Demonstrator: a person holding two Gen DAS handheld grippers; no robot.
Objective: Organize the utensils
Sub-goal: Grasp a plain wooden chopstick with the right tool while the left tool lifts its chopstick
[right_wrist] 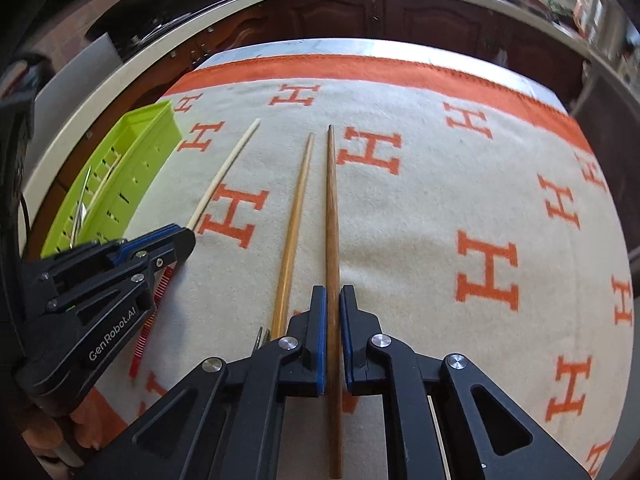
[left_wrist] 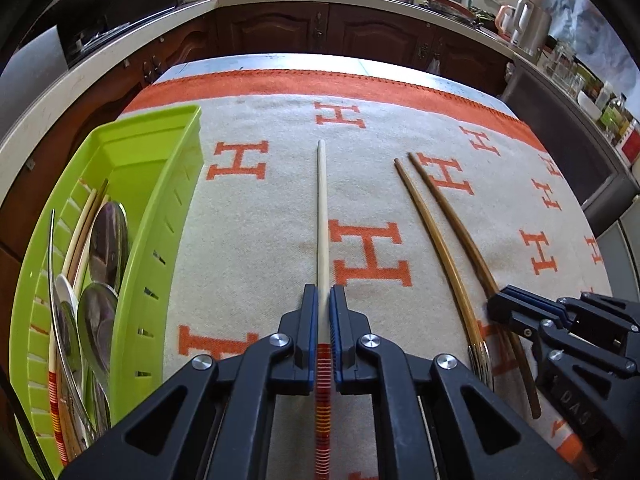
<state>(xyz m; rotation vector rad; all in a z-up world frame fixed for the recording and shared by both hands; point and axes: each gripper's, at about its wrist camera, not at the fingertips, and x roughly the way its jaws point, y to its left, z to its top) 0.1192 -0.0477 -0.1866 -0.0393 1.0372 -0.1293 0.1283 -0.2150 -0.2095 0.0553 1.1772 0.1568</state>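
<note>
Across the table lies a cream blanket [left_wrist: 280,208] with an orange border and orange H letters, filling most of both wrist views. Along its left edge sits a lime-green slotted plastic tray [left_wrist: 156,216], already holding metal spoons [left_wrist: 108,240] and a few chopsticks. The left gripper [left_wrist: 323,292] has its blue-padded jaws narrowed onto a pale chopstick [left_wrist: 322,208] with a red-and-yellow striped handle end, which lies flat on the blanket, pointing away. Just to its right, the right gripper [right_wrist: 333,292] has its jaws pinched on the darker of two brown wooden chopsticks [right_wrist: 331,200]; the lighter brown one [right_wrist: 298,208] lies just beside it, ungripped. A small metal utensil tip [right_wrist: 264,335] shows near that lighter stick's near end, too hidden to identify.
</note>
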